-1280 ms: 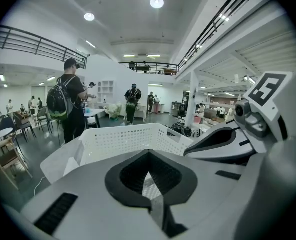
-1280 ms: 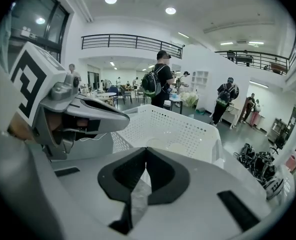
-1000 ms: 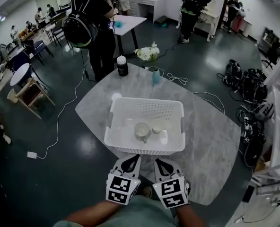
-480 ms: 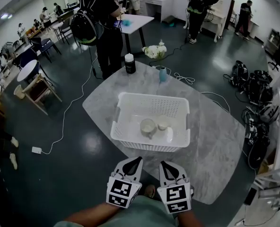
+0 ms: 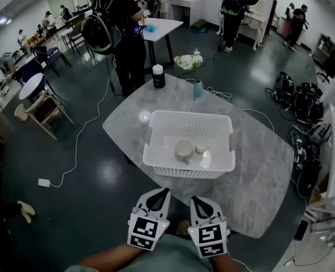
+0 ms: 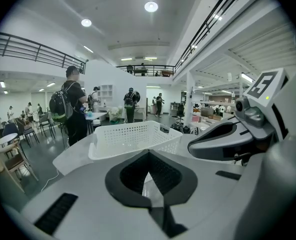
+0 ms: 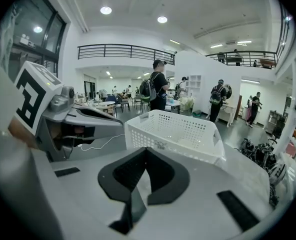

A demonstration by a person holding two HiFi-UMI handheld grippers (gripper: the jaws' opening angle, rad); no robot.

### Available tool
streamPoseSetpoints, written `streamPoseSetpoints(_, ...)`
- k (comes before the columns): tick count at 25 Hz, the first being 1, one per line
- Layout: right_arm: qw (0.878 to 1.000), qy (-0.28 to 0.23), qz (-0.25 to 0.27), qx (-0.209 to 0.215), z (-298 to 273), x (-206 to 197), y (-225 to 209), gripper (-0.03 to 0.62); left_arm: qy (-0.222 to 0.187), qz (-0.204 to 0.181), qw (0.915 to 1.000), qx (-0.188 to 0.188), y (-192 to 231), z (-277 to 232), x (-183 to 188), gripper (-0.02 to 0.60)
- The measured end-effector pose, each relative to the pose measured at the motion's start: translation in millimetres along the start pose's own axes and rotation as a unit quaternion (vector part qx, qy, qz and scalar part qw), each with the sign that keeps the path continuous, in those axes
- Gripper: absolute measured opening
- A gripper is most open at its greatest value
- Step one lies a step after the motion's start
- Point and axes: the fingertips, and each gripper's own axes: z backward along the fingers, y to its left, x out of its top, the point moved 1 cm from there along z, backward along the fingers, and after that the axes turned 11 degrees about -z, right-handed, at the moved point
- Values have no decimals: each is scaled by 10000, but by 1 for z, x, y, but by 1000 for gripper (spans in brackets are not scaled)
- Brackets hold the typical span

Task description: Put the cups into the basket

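A white perforated basket (image 5: pixel 156 130) stands on the grey marble table (image 5: pixel 258 169); it also shows in the left gripper view (image 6: pixel 130 136) and the right gripper view (image 7: pixel 173 129). Two pale cups lie inside it, a larger cup (image 5: pixel 183 150) and a smaller cup (image 5: pixel 201 145) to its right. My left gripper (image 5: pixel 164 192) and right gripper (image 5: pixel 193 199) hang side by side before the table's near edge, short of the basket. Both are shut with nothing between their jaws.
A black bottle with a white cap (image 5: pixel 159 76) and a small blue bottle (image 5: pixel 197 88) stand at the table's far side, with a white cable (image 5: pixel 218 94). A person with a backpack (image 5: pixel 108 27) stands beyond the table. Bags (image 5: pixel 303 98) lie on the floor at the right.
Both grippers have drawn back from the basket toward me; the basket and table now sit farther up and to the right in the head view. The jaws stayed shut.
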Motion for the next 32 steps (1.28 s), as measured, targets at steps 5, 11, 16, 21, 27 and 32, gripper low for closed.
streamPoseSetpoints(5, 9998, -15, -71, -175, 0, -4, 22, 15, -67, -76, 9999, -84, 12, 20, -6, 0)
streamPoseSetpoints(11, 9991, -46, -176, -395, 2, -8, 42, 15, -90, -105, 9997, -186, 22, 40, -17, 0)
streamPoseSetpoints(16, 9981, 19, -279, -543, 3, -14, 55, 15, -64, -102, 9993, -356, 25, 50, -27, -1)
streamPoseSetpoints(21, 9970, 113, -379, -661, 3, -28, 65, 14, -35, -98, 9984, -559, 22, 55, -38, 0)
streamPoseSetpoints(27, 9957, 193, -466, -781, 4, -42, 70, 15, -1, -118, 9971, -752, 16, 58, -49, 0)
streamPoseSetpoints(32, 9954, 244, -475, -795, 4, -49, 76, 14, 32, -147, 9965, -822, 15, 60, -54, -1)
